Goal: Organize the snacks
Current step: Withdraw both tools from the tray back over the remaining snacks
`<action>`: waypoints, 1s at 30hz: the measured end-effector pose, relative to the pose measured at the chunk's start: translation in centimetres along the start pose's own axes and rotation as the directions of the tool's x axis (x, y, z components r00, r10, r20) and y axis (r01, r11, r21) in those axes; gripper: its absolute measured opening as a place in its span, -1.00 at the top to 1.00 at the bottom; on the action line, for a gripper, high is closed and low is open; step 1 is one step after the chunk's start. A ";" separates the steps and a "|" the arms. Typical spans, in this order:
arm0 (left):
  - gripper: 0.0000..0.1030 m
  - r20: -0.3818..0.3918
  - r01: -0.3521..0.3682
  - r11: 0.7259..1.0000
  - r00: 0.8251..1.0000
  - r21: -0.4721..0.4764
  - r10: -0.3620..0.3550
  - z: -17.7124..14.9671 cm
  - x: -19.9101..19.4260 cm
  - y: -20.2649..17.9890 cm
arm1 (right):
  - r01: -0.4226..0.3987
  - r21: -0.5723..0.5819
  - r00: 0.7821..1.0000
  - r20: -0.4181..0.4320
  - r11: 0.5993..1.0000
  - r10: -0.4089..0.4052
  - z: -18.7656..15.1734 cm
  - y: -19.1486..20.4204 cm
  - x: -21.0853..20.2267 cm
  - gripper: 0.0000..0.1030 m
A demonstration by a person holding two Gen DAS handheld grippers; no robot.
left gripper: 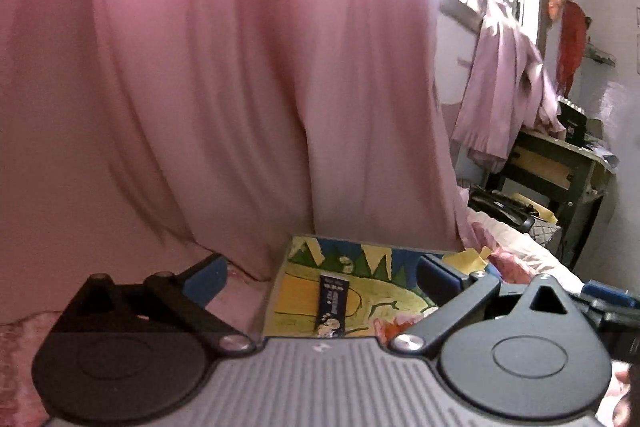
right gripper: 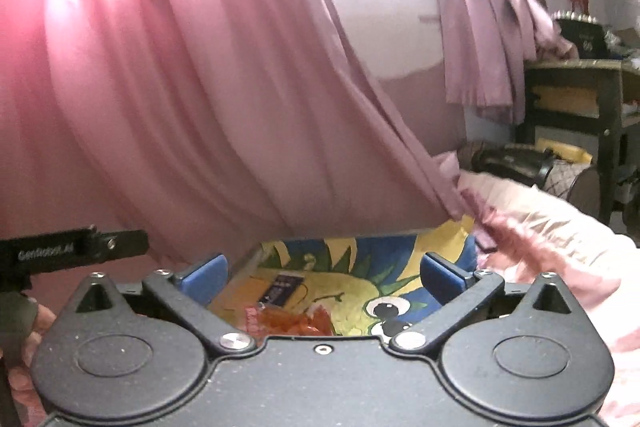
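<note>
Currently no snack is held: left gripper [left gripper: 320,279] and right gripper [right gripper: 324,273] are both spread wide, empty. Dark blue snack bar wrapper [left gripper: 331,307] is seen mid-mat on colourful cartoon mat [left gripper: 384,291], orange-red crinkly packet [right gripper: 296,323] at its near edge. Pick step judged pending; lowering and closing needed.

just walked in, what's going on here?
Snack sorting, nothing picked up yet. Both the left gripper and the right gripper are open and empty above a cartoon-print board. A dark blue snack bar lies flat on it, and an orange-red wrapper sits nearer the right gripper. A pink curtain hangs behind.
</note>
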State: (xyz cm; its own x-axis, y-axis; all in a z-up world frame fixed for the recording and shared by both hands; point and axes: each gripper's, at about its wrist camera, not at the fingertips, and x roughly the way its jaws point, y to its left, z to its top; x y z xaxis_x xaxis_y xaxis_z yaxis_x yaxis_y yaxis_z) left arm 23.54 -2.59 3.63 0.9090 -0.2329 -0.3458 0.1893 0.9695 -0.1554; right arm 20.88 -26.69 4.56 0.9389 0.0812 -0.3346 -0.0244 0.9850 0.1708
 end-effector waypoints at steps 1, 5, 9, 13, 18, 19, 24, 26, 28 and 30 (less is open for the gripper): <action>-0.99 0.005 -0.004 1.000 1.000 0.010 0.004 -0.2 -1.0 -0.1 | -0.003 0.001 1.000 0.011 1.000 0.003 0.0 0.1 -0.8 -0.99; -0.99 0.025 -0.030 0.998 0.999 0.047 0.029 -1.6 -4.8 -0.1 | -0.015 0.002 0.999 0.039 1.000 0.015 -0.3 0.7 -4.2 -0.99; -0.99 0.023 -0.048 0.997 0.999 0.058 0.047 -2.6 -7.7 -0.2 | -0.015 -0.015 0.998 0.055 1.000 0.016 -1.1 1.3 -7.0 -0.99; -0.99 0.012 -0.060 0.997 0.998 0.048 0.060 -3.4 -10.2 0.3 | -0.029 -0.017 0.998 0.049 0.999 0.030 -2.2 2.0 -9.6 -0.99; -0.99 -0.016 -0.090 0.995 0.996 0.046 0.091 -4.9 -12.8 1.3 | -0.050 -0.023 0.999 0.022 0.999 0.050 -3.6 3.0 -12.0 -0.99; -0.99 -0.026 -0.100 0.994 0.995 0.046 0.101 -5.2 -13.3 1.5 | -0.051 -0.025 0.999 0.014 0.998 0.052 -3.9 3.3 -12.4 -0.99; -0.99 -0.070 -0.135 0.990 0.988 0.031 0.137 -6.2 -14.8 2.2 | -0.062 -0.038 0.997 -0.038 0.997 0.060 -5.5 4.6 -13.8 -0.99; -0.99 -0.099 -0.159 0.987 0.982 0.033 0.161 -6.4 -14.9 2.4 | -0.071 -0.037 0.996 -0.064 0.997 0.069 -6.1 5.0 -14.2 -0.99; -0.99 -0.138 -0.181 0.983 0.973 0.040 0.185 -6.8 -15.0 2.6 | -0.076 -0.037 0.993 -0.088 0.996 0.073 -6.7 5.4 -14.4 -0.99; -0.99 -0.177 -0.195 0.980 0.964 0.044 0.199 -7.2 -14.9 2.7 | -0.080 -0.043 0.990 -0.116 0.996 0.074 -7.3 5.8 -14.5 -0.99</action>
State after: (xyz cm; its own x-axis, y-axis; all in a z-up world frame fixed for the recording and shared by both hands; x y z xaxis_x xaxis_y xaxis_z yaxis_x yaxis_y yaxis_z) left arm 7.87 2.95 1.71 0.8481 -0.0447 -0.5279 0.0250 0.9987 -0.0443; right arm 4.62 -21.07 3.64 0.8882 0.1711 -0.4263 -0.1136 0.9810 0.1572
